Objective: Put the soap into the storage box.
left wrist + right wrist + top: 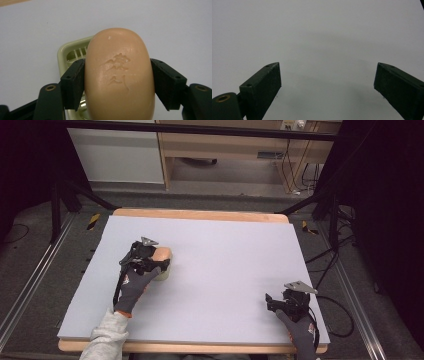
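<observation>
Soap (119, 75), peach and smooth, sits clamped between the left gripper's (117, 85) jaws just above a green dish (65, 51) at the bench's (225, 255) left. Slick sides could let it squirt free or miss the dish. Right gripper (327, 82) rests wide open, empty, near the front right corner. Matte grey bench; dark curtains, cabinets behind.

Waxy soap, matt black plastic jaws

Between the left gripper (120, 82) jaws, the peach soap (119, 75) looks smooth and faintly glossy; beneath it a glossy pale-green plastic dish (72, 52) on the matt mat (37, 30).
</observation>
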The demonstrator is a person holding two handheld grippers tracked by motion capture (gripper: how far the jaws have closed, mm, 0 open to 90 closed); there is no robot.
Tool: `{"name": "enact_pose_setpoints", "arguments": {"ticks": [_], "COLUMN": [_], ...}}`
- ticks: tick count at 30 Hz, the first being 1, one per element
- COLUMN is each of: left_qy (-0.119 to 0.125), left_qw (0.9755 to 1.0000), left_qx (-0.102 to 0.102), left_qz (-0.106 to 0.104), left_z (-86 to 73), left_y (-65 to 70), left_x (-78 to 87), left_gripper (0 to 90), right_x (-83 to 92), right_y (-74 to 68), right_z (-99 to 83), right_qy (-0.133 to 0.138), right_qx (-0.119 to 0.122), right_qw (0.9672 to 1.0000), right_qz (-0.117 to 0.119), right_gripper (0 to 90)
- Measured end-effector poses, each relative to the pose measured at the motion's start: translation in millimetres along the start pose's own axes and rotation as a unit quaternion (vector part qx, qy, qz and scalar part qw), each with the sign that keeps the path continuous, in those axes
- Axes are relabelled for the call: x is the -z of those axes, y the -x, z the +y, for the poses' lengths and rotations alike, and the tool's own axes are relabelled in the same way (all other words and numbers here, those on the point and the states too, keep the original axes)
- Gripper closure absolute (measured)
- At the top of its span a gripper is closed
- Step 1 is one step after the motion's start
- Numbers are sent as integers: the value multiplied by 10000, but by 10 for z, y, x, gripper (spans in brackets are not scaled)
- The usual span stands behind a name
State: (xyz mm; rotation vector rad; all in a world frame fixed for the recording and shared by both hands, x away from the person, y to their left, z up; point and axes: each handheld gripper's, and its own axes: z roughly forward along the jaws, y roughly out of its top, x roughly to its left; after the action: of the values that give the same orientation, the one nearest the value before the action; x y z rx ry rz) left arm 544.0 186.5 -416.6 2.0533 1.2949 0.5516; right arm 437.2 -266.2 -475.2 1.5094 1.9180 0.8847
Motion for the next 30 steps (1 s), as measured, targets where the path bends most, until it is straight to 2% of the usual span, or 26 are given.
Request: {"name": "enact_pose_setpoints", "arguments": {"ticks": [11, 30], "left_qy": [-80, -217], "left_qw": [9999, 9996], "left_qx": [110, 118], "left_qz": [53, 124], "left_z": [-26, -48], "left_y": [-86, -133], "left_x": [-93, -244], "left_gripper": [315, 315], "right_x": [-3, -4], "right_y": [-5, -4], "right_z": [-1, -1], "right_qy": [-9, -18], "right_qx": [-17, -9], "right_qw": [10000, 10000], "right_qz": [7, 16], "right_gripper": [78, 77]}}
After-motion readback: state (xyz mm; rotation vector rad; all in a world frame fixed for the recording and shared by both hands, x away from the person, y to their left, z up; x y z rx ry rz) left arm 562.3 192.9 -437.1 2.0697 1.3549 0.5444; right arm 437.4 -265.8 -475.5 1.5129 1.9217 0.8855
